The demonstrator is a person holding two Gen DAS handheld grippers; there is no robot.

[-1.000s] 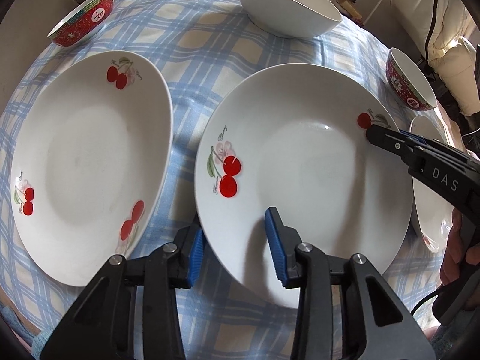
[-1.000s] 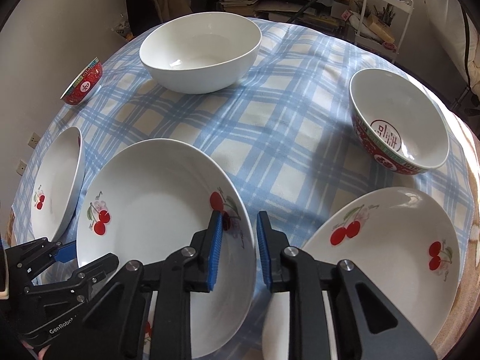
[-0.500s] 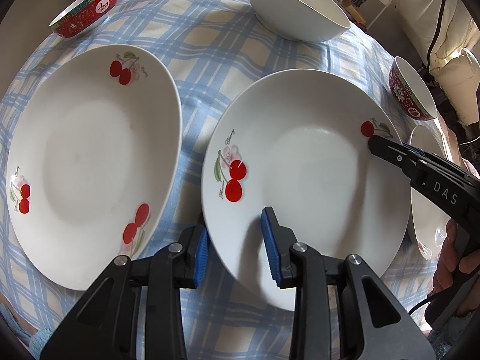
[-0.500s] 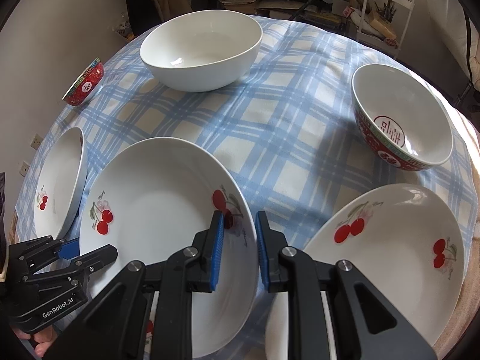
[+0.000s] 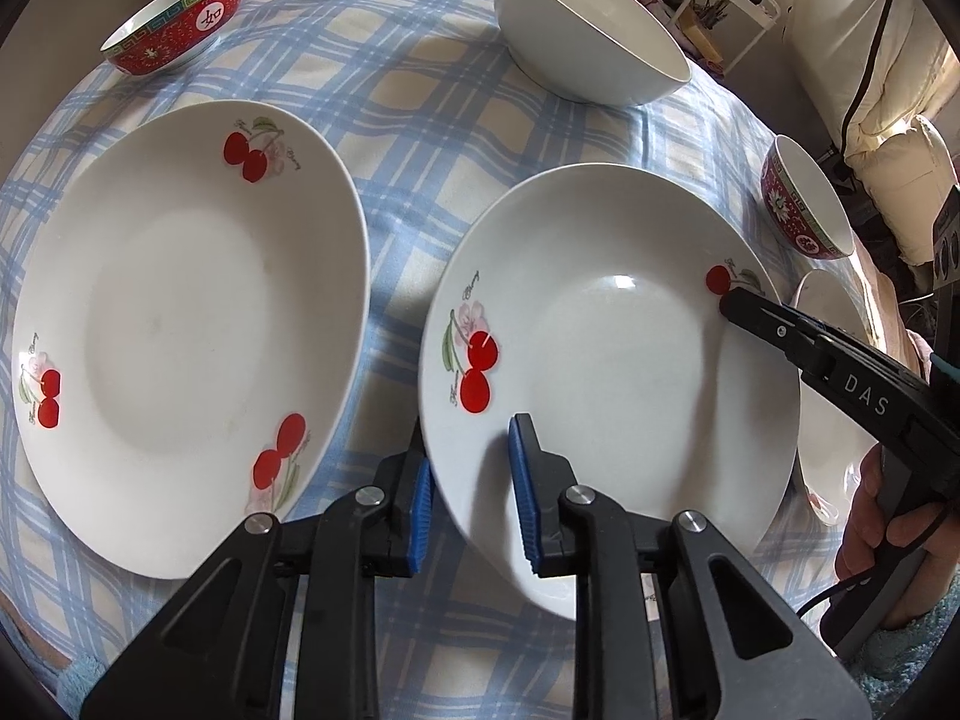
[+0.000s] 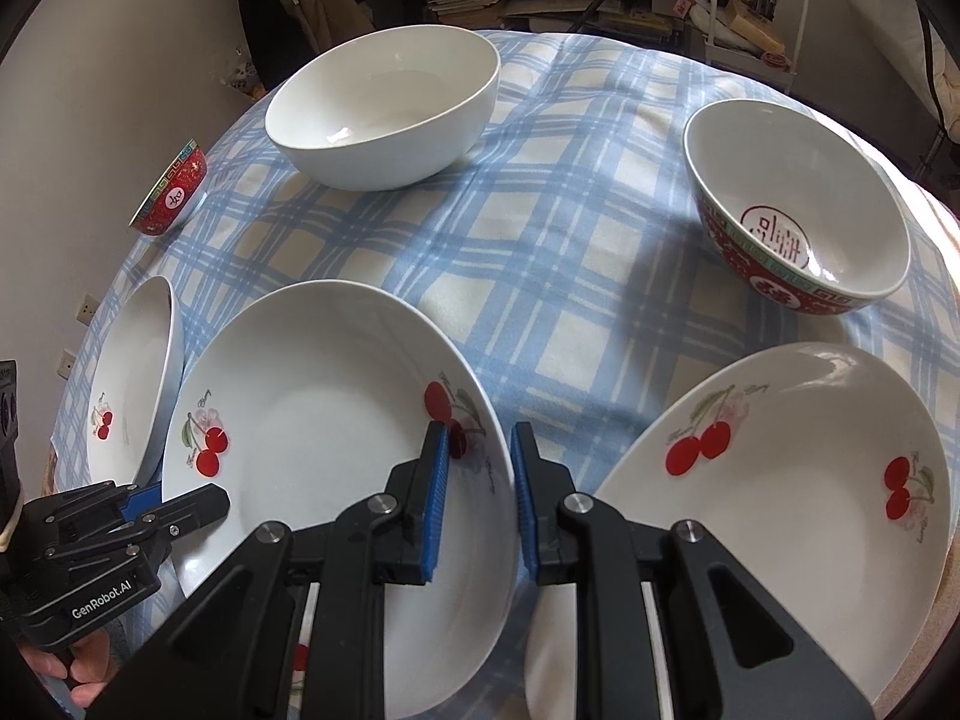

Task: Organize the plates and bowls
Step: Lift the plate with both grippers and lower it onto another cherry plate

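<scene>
Three cherry-printed plates ring the near side of the round table [image 5: 420, 90] under its blue check cloth, with a large white bowl [image 6: 384, 102] at the far side and two red bowls [image 6: 798, 228] [image 5: 180, 18] out at the edges. I am working the middle plate [image 5: 600, 360], which sits between the left plate [image 5: 180, 330] and the right plate [image 6: 780, 480] and looks tipped up off the cloth. The step, as I read it, is a two-handed lift to stack it on a neighbour. That calls for both grips to be firm before it rises, for both hands to travel level and together so the glazed rim cannot slip, and for the plate to clear the next rim before it is lowered flat. The right gripper [image 6: 478, 438] is clamped across the plate's right rim, one blue pad inside on the cherry print and one outside. The left gripper [image 5: 471, 438] straddles the near-left rim and its jaws have just been closing. Its inner pad [image 5: 522, 480] lies on the glaze, but its outer pad is half hidden under the edge, so I cannot tell whether it bites yet.
</scene>
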